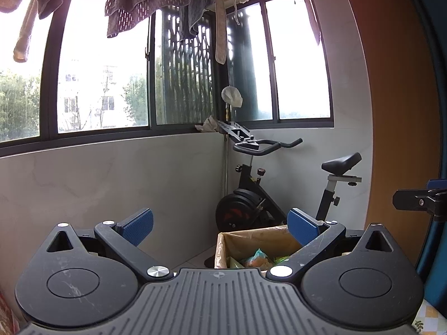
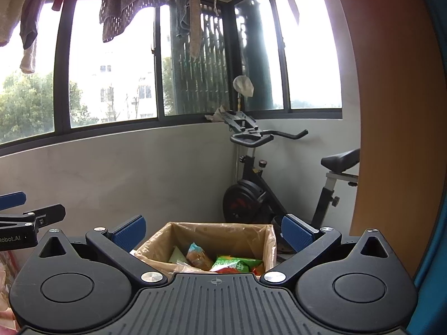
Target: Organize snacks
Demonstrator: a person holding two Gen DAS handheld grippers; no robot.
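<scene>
A: Status on snacks?

B: Cardboard box [image 2: 212,240] w/ plastic liner sits on the floor just in front of the exercise bike [image 2: 259,192]. Several packets already in it: a green chip bag [image 2: 233,265], an orange-ish bag [image 2: 197,255], a pale one left of that.

A: Grippers?

B: Left gripper [image 1: 220,230] jaws spread wide, nothing held, box off to its right side. Right gripper [image 2: 213,231] also wide open, empty, box straight ahead between its fingers.

A: What's left?

B: Can't tell, no loose snacks outside the box in either view. I'd guess it's mid-run or near done.
</scene>
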